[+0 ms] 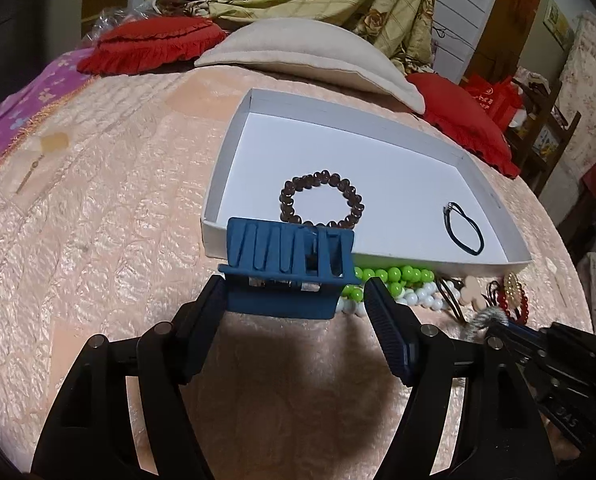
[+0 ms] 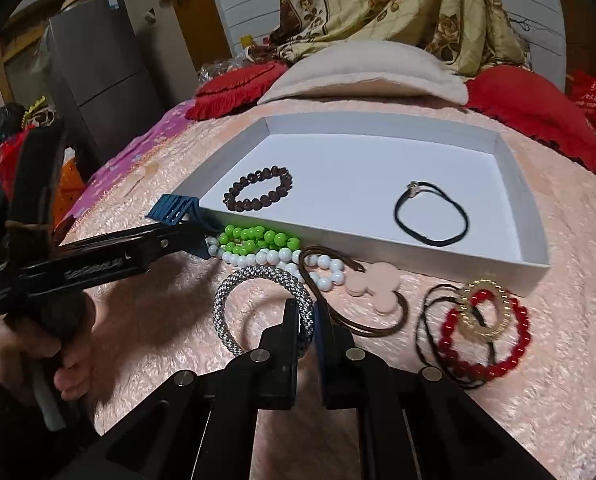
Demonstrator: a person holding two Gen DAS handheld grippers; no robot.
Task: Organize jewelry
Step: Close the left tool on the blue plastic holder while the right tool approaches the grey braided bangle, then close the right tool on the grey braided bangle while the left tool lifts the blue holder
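Observation:
My left gripper (image 1: 294,300) is shut on a blue hair claw clip (image 1: 288,266), held just in front of the near wall of the white tray (image 1: 258,248). The tray holds a brown bead bracelet (image 1: 321,200) and a black hair tie (image 1: 463,228). My right gripper (image 2: 306,320) is shut on a grey-and-white braided bracelet (image 2: 254,280) lying on the bed. Green beads (image 2: 254,236), white beads (image 2: 274,258), a brown cord with pink discs (image 2: 371,286), a red bead bracelet (image 2: 485,344) and a gold ring piece (image 2: 483,312) lie in front of the tray.
The tray (image 2: 533,248) rests on a pink quilted bedspread (image 1: 110,208). A beige pillow (image 1: 317,52) and red cushions (image 1: 150,44) lie behind it. A floral blanket (image 2: 397,4) hangs at the back. A grey cabinet (image 2: 98,60) stands left of the bed.

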